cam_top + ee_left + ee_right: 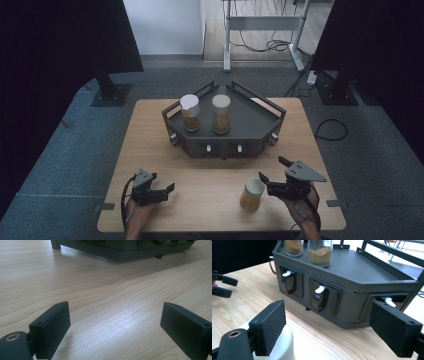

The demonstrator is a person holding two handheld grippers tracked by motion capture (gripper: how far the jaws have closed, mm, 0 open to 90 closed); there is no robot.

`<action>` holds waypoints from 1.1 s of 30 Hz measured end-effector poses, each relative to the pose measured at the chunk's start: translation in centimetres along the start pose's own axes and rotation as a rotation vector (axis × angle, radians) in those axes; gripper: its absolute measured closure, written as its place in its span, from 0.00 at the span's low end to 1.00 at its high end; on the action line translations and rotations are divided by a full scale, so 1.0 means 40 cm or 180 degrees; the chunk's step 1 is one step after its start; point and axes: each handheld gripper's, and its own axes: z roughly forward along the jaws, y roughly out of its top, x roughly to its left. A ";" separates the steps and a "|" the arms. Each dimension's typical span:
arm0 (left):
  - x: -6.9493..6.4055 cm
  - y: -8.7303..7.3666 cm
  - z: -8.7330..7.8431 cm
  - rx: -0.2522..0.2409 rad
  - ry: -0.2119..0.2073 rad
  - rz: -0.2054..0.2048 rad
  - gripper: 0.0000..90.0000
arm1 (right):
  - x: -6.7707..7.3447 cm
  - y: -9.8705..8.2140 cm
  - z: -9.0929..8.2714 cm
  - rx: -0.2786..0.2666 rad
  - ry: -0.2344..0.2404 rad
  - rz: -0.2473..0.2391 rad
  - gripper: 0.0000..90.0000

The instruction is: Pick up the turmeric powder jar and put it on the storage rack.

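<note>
No readable writing or labels anywhere. The high view has the jar [252, 194] of brown powder with a white lid standing on the table [210, 200] near the front edge, just beside the right gripper [272, 175], jaws wide apart and not around it; left gripper [171, 188] jaws narrowly apart there, wide over bare wood in its own view. The right gripper view adds white levers [320, 289] on the dark tray [362, 272] front, two jars on top.

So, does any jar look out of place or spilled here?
One jar stands alone on the table, by the right gripper, while two jars stand upright on the dark tray. Nothing looks spilled.
</note>
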 end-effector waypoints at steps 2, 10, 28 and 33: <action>-0.001 0.000 0.000 0.0001 0.0001 0.0004 0.09 | 0.006 0.001 0.002 -0.0008 0.0034 -0.0006 0.15; 0.000 0.000 0.000 0.0002 -0.0003 0.0002 0.09 | 0.020 0.001 0.008 -0.0024 0.0103 -0.0021 0.15; 0.004 -0.001 -0.001 -0.0008 -0.0017 -0.0015 0.09 | 0.057 0.005 0.022 -0.0066 0.0287 -0.0085 0.15; 0.003 0.000 0.000 -0.0001 -0.0018 -0.0010 0.09 | 0.062 0.005 0.022 -0.0081 0.0310 -0.0091 0.15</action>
